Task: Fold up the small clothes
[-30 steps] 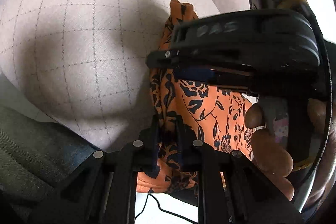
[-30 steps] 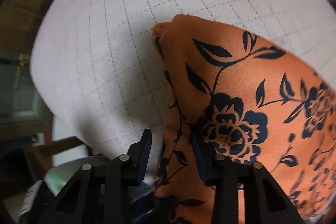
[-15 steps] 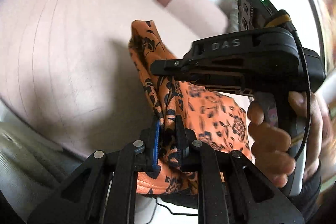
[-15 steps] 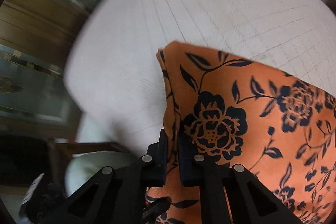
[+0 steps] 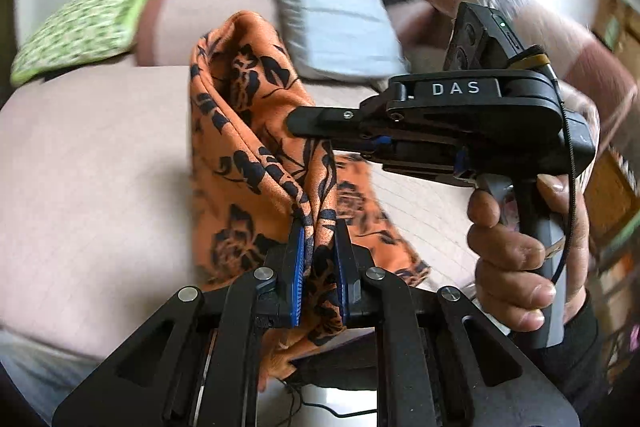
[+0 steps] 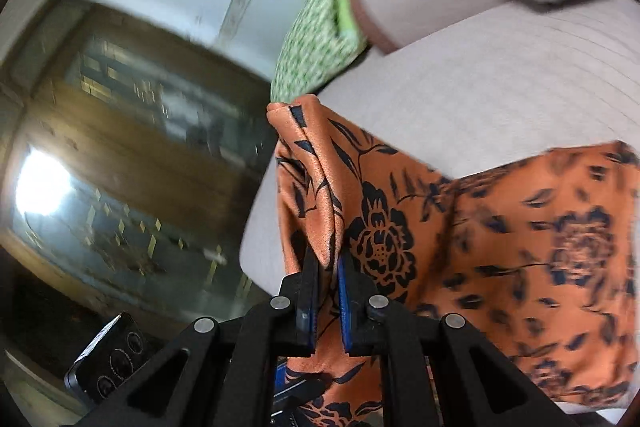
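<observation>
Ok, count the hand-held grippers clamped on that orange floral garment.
2. The left hand-held gripper pinches one bunched edge of the orange floral fabric garment; the right hand-held gripper pinches another edge. No others visible.

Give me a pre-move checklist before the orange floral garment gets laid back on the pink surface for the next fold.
1. Left gripper shut on the orange floral garment: ok, cloth is pinched between its pads.
2. Right gripper shut on the garment: ok, an edge is clamped between its pads.
3. Garment spread flat between the two grips: not ok, it hangs bunched in folds.
4. Pink surface free where the cloth would land: ok in the visible part.
5. Green patterned cloth out of the way: ok, it lies at the far edge.
6. Garment's lower hem hanging clear: cannot tell, it is hidden behind the grippers.
</observation>
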The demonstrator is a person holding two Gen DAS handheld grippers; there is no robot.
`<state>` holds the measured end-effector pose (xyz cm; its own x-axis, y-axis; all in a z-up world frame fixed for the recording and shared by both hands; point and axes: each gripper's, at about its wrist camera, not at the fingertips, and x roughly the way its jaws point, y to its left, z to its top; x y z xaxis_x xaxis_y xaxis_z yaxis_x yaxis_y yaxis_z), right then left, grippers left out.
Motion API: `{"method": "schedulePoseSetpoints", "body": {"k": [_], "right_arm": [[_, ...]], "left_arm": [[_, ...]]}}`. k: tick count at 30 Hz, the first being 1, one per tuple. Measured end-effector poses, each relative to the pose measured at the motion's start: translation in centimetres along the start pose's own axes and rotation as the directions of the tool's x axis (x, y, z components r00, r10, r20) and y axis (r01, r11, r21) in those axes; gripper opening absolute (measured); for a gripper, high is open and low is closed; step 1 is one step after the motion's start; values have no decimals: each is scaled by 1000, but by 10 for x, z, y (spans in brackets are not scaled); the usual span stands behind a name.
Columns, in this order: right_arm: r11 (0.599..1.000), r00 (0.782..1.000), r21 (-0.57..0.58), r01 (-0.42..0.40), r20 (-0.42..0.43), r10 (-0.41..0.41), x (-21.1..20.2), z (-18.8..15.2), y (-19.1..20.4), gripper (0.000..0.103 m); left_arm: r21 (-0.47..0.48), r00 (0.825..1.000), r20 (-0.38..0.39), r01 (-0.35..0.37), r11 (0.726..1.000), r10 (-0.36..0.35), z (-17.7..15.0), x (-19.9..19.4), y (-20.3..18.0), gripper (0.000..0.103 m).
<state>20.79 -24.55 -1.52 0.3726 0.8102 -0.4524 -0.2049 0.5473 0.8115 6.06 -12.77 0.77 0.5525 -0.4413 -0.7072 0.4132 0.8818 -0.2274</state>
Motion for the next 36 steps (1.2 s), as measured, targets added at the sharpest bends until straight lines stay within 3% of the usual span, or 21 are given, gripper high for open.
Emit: {"method": "schedulePoseSetpoints", "body": {"k": [7, 12, 15, 18, 20, 22, 24, 25, 26, 27, 29, 31, 34, 36], "right_arm": [[972, 997, 225, -63, 58, 51, -34, 17, -119, 8], [942, 997, 335, 16, 70, -42, -49, 18, -170, 8], [904, 989, 412, 116, 41, -146, -51, 13, -192, 8], [869, 984, 470, 157, -1, -178, -48, 11, -206, 10], [873, 982, 466, 144, 39, -183, -58, 13, -202, 10], [901, 968, 408, 149, 128, -218, -80, 14, -186, 13], [934, 950, 327, 141, 220, -220, -99, 9, -161, 32], [947, 943, 287, 146, 249, -221, -103, 6, -149, 47], [959, 940, 241, 147, 269, -211, -104, 3, -137, 48], [971, 945, 195, 141, 264, -191, -101, 1, -126, 48], [981, 964, 145, 130, 214, -159, -85, -10, -111, 48], [969, 962, 135, 206, 152, -225, -65, -21, -105, 48], [940, 942, 111, 324, 58, -331, -36, -37, -104, 43], [908, 910, 67, 413, 6, -414, -18, -38, -107, 40]], "left_arm": [[8, 987, -156, 29, 1000, -27, 26, 102, -47, 12], [-51, 971, -220, 80, 996, -89, 22, 158, -60, 12], [-50, 955, -276, 95, 994, -106, 11, 184, -66, 15], [-115, 939, -299, 143, 983, -171, -2, 183, -49, 17], [-159, 924, -307, 187, 969, -228, -2, 169, -43, 17], [-194, 913, -284, 244, 950, -293, -3, 142, -32, 17], [-196, 926, -242, 246, 949, -290, -5, 116, -20, 32], [-205, 936, -214, 236, 950, -279, -5, 103, -12, 38], [-218, 943, -190, 230, 949, -272, -6, 94, -3, 52], [-235, 952, -166, 215, 948, -257, -7, 86, 7, 56], [-268, 960, -161, 180, 946, -229, -9, 82, 21, 56], [-315, 965, -155, 155, 936, -212, -10, 83, 35, 56], [-342, 971, -164, 110, 933, -174, -22, 85, 45, 56], [-342, 972, -186, 72, 937, -143, -33, 90, 46, 56]]}}
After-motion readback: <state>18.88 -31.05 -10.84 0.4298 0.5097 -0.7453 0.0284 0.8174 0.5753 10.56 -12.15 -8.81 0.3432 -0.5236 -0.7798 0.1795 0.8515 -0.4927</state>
